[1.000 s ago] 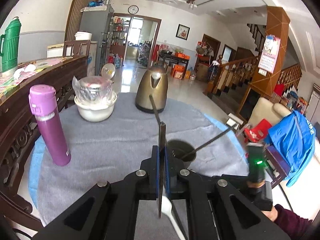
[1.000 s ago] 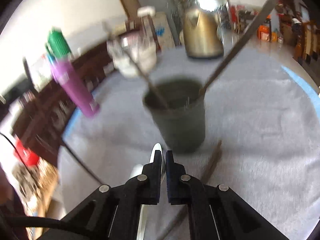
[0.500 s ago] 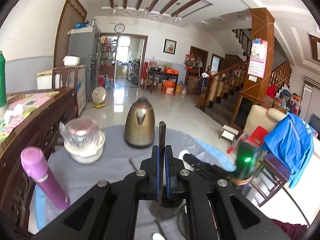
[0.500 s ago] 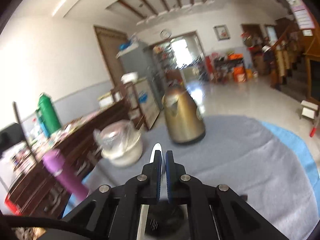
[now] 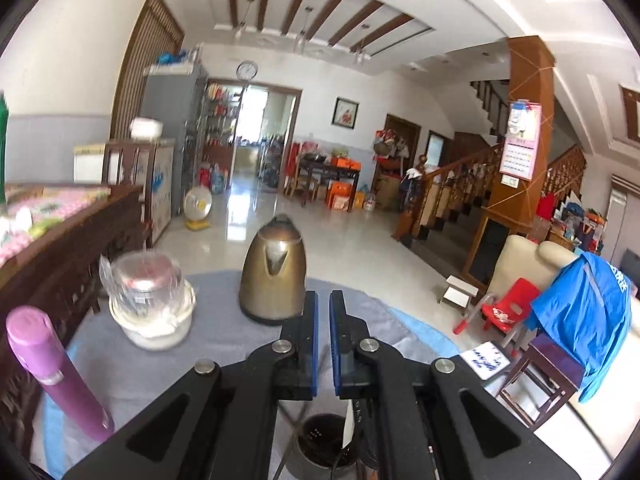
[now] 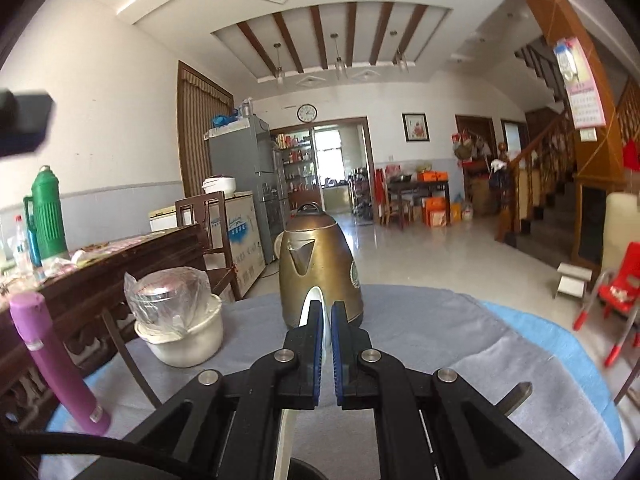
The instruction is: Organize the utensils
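My right gripper is shut on a white spoon. The spoon's tip sticks out past the fingertips and its handle runs down under the jaws. Below it, at the bottom edge, shows the rim of a dark utensil cup. A dark stick leans out of the cup to the left and a flat-ended dark utensil to the right. My left gripper is shut, with nothing seen between its fingertips. It hangs over the same cup, which holds a thin stick.
The round table has a grey cloth over a blue one. A brass kettle stands at the far side, a white bowl with a bagged metal lid to its left, and a purple bottle at the left edge.
Both grippers rose and tipped up, so the cup sank to the bottom of each view. The thin dark utensil that stood between my left jaws is gone from them.
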{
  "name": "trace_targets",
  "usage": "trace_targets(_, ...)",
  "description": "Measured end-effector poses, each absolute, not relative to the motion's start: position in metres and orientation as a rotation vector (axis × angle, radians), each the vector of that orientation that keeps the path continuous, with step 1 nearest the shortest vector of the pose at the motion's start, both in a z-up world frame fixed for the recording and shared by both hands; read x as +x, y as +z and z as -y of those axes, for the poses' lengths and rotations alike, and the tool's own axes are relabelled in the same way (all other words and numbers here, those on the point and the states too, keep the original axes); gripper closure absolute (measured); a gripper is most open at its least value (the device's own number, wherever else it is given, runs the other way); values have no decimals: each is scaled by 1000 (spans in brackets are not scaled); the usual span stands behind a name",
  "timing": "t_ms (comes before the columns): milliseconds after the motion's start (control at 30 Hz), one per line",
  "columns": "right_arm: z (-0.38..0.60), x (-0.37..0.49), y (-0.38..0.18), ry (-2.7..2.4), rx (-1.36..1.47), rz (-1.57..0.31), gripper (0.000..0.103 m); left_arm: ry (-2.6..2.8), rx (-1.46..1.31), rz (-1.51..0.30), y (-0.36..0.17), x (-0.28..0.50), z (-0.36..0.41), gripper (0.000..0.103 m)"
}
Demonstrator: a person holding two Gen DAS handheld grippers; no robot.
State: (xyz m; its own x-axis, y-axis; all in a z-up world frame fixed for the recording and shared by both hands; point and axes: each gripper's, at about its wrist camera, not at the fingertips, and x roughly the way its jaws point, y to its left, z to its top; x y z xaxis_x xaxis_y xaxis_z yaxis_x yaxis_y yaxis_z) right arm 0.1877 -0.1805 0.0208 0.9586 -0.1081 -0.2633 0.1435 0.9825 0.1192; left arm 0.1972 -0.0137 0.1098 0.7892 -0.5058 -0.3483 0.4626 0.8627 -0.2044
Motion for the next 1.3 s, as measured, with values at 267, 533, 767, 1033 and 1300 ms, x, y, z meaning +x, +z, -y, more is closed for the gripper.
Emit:
trace_targets(267,182,195,11,-127,125,-280,98,-493,-135,-430,102,197,-12,98)
trace_targets(533,170,177,12,-88,62,-270,97,-460,-176,-495,82,193,-41,98)
trace_targets(767,180,167,16,-43,135,-334,96,-445,-230,-536,65,180,-61,98)
trace_targets(1033,203,121,31,21,252,-319,96,-438,-246,-584,45,162,-69,98)
trace_targets(1300,246,49,14,-43,288,-281,87,-455,-257,-636,22,142,-59,98)
